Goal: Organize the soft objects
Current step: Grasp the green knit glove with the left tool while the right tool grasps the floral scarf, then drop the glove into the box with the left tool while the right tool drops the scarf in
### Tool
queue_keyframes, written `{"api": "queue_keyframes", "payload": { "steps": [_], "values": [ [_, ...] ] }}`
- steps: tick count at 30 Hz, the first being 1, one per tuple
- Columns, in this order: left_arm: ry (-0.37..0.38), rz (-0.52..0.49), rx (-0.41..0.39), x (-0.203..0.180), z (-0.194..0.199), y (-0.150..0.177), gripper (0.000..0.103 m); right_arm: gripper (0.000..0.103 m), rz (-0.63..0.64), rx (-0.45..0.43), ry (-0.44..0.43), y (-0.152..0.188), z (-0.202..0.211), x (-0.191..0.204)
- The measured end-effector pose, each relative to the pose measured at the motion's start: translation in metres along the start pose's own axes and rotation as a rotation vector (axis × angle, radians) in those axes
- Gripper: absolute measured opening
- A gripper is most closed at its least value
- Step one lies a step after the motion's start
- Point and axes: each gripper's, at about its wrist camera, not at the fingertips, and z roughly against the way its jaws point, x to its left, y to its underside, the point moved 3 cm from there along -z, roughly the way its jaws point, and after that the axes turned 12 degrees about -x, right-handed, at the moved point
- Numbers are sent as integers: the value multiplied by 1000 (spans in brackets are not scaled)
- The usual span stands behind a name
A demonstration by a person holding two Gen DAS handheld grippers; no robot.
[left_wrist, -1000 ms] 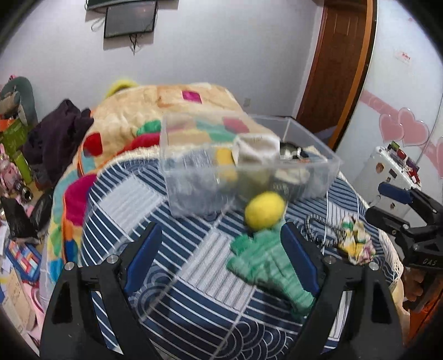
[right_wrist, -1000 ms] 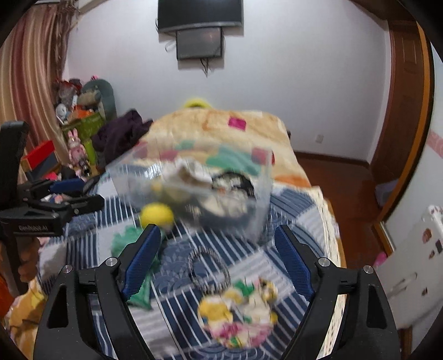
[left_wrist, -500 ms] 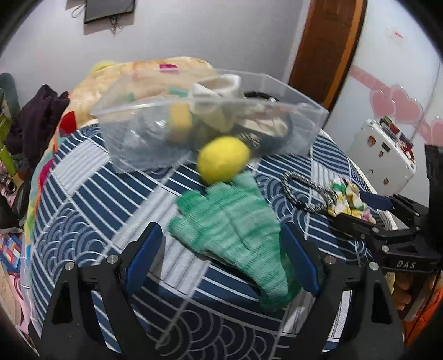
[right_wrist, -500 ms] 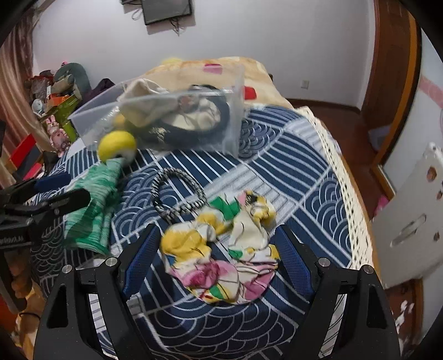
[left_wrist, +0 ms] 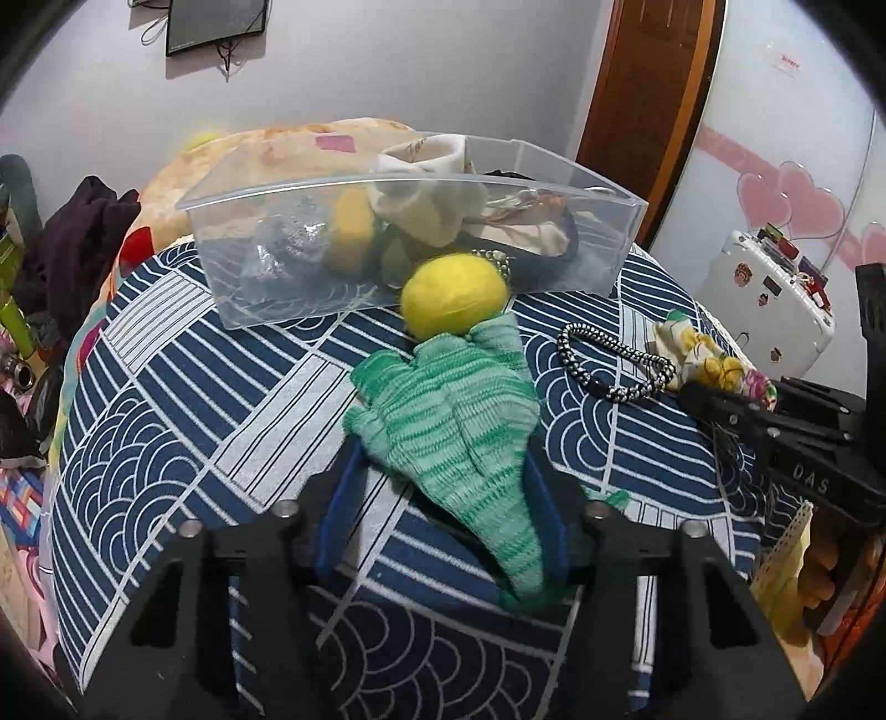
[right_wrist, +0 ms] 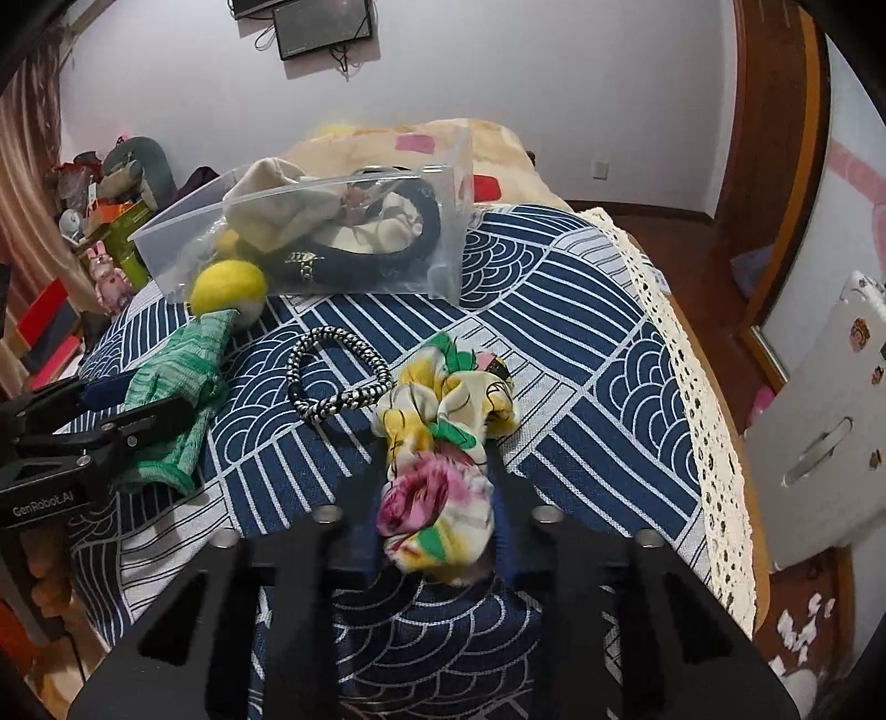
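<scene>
Left hand-held gripper (left_wrist: pixel 443 471): blue-padded fingers drawn in against both sides of the green striped knitted glove (left_wrist: pixel 448 426), pinching it near its cuff end. Glove lies flat on the navy-and-white wave-patterned bedspread (left_wrist: pixel 166 421), fingers spread toward the left.

Right hand-held gripper (right_wrist: pixel 437 498): fingers closed in on the floral satin scrunchie (right_wrist: pixel 437 432) in yellow, pink and green; fabric bunched between the pads, lower part pinched, upper part resting on the bedspread.

Just beyond the scrunchie, touching its left edge: black-and-white braided cord loop (right_wrist: pixel 338 376), lying flat. From the left view the same loop sits between glove and scrunchie, apart from the glove.

At the glove's far end, touching it: yellow fuzzy ball (left_wrist: pixel 454 296), resting against the front wall of the clear plastic storage bin (left_wrist: pixel 410 185).

Bin stands on the bedspread, farther back. Inside: cream cloth pouch (right_wrist: pixel 277 205) standing above the rim, dark navy padded headband (right_wrist: pixel 387 249) curled along the wall, a yellow piece (left_wrist: pixel 351 227) and a crumpled silvery item (left_wrist: pixel 288 243). Exact layering among these unclear through the plastic.

Behind the bin: patchwork beige fleece blanket (right_wrist: pixel 398 133) heaped on the bed. Farthest: black wall-mounted screen (right_wrist: pixel 324 27) on the white wall, and a brown wooden door (left_wrist: pixel 648 94) to the right.
</scene>
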Motion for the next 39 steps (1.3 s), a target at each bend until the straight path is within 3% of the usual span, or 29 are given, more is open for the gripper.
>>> {"api": "queue_keyframes", "payload": {
  "steps": [7,16,27,39],
  "values": [
    [42,55,2,9,13,-3,21,20,-7,-61,1,-11,11,1],
    [12,49,-88,16,42,-24,17,20,-11,-139,-35,-35,23,13],
    [-32,72,-249,36,70,-76,17,20,-30,-255,-105,-76,33,28],
    [-67,20,-332,34,60,-126,17,20,33,-353,-127,-120,27,54]
  ]
}}
